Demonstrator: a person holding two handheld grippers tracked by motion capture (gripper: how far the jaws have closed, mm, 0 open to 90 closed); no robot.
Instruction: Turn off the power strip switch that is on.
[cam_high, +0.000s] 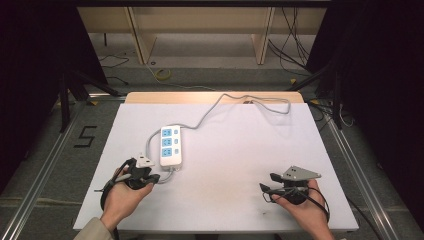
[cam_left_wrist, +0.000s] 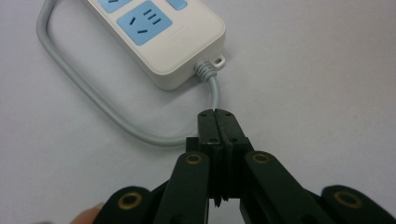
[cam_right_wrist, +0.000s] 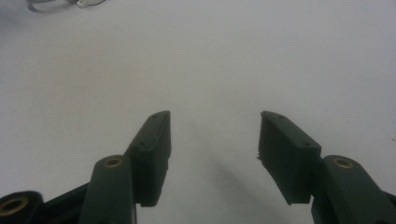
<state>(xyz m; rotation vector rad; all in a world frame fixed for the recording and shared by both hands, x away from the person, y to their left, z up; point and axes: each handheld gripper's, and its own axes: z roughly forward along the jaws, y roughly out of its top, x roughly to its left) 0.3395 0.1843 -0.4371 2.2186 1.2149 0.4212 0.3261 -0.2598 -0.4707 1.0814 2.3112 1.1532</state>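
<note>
A white power strip (cam_high: 170, 145) with blue sockets lies left of centre on the white table (cam_high: 235, 160). Its near end (cam_left_wrist: 159, 37) is close ahead in the left gripper view. The grey cable (cam_left_wrist: 214, 91) leaves that end, curves under my left gripper's tips and loops away to the left (cam_left_wrist: 84, 93). My left gripper (cam_high: 150, 177) (cam_left_wrist: 216, 114) is shut, its jaws pressed together right over the cable's bend; I cannot tell whether the cable is pinched. My right gripper (cam_high: 267, 182) (cam_right_wrist: 215, 135) rests open at the near right over bare table.
The strip's cable (cam_high: 235, 100) snakes across the far side of the table toward its back right corner. A wooden frame (cam_high: 200, 30) and loose wires lie on the floor beyond the table. Dark curtains flank both sides.
</note>
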